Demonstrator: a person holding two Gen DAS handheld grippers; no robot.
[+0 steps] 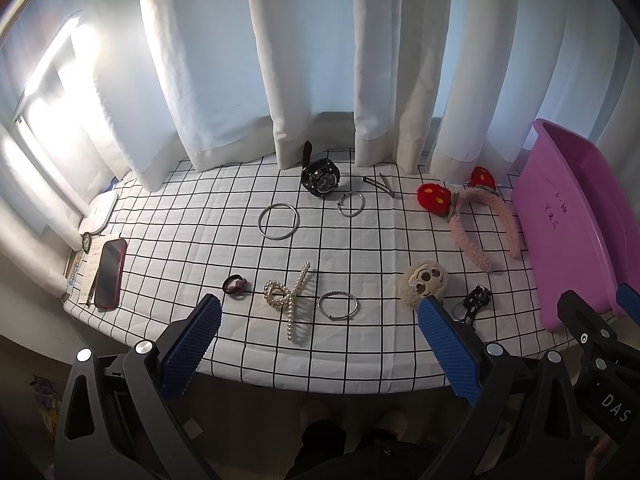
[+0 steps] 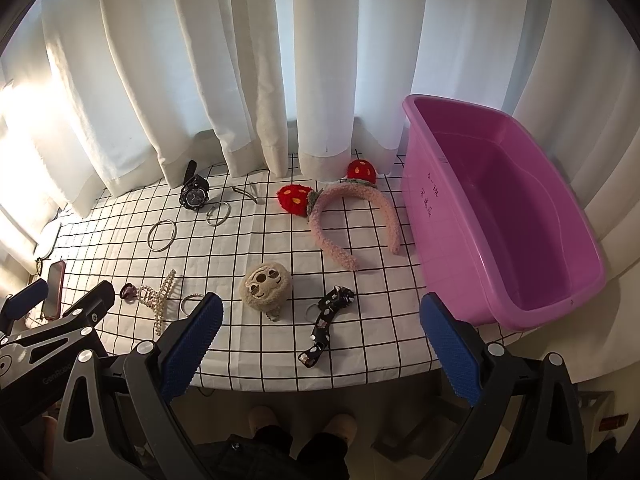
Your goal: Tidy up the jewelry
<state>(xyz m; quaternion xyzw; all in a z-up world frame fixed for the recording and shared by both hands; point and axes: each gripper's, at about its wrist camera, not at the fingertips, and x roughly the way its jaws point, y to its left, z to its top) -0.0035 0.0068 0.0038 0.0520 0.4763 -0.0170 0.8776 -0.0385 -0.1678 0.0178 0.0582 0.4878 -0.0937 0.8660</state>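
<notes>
Nothing sorted yet: the purple tub (image 2: 516, 216) at the table's right edge sits empty, and both the left gripper (image 1: 320, 344) and right gripper (image 2: 320, 340) hover wide open, holding nothing, off the near edge. Spread across the checked tablecloth (image 2: 376, 344): three metal bangles, one black watch (image 1: 321, 179), one pearl claw clip (image 1: 289, 296), one strawberry headband (image 2: 340, 216), one plush sloth clip (image 2: 266, 286).

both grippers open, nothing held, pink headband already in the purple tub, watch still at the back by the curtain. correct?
One thing is off: the pink headband is not in the purple tub. The right wrist view shows it lying on the checked cloth just left of the tub, which looks empty. The rest holds: the left gripper and right gripper are open and hold nothing, and the watch is at the back by the curtain.
</notes>
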